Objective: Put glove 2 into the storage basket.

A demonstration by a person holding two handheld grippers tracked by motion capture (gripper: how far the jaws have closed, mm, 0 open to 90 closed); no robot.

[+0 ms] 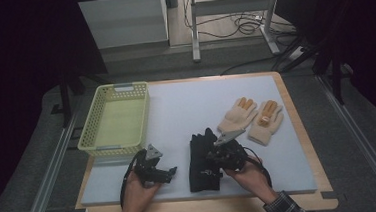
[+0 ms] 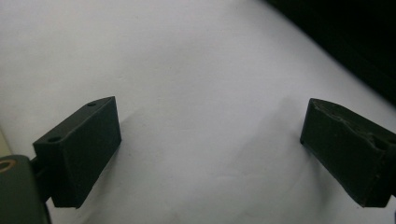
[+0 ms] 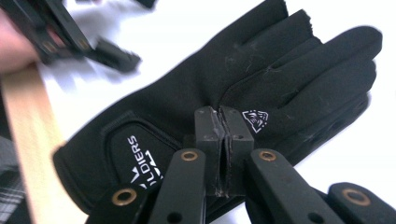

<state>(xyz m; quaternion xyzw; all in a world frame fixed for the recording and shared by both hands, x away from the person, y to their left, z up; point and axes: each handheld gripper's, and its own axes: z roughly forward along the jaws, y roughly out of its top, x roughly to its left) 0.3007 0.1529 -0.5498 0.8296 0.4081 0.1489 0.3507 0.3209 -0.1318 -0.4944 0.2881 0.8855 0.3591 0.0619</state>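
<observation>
A black glove (image 1: 199,155) with white lettering (image 3: 280,60) lies palm-down on the white mat, fingers pointing away; a second dark layer shows under it. My right gripper (image 1: 208,171) (image 3: 222,116) hovers over the glove's back with its jaws shut together, and no fabric shows between them. To the left, my left gripper (image 1: 172,171) (image 2: 210,140) rests low over bare mat (image 2: 187,56), jaws wide open and empty. It appears blurred in the right gripper view as the left gripper (image 3: 112,56). A pair of cream gloves (image 1: 237,115) (image 1: 268,120) lies further right.
A yellow-green perforated basket (image 1: 145,114) stands empty at the mat's left back. The wooden table edge (image 3: 28,140) runs close below the black glove's cuff. Bare mat stretches between basket and gloves.
</observation>
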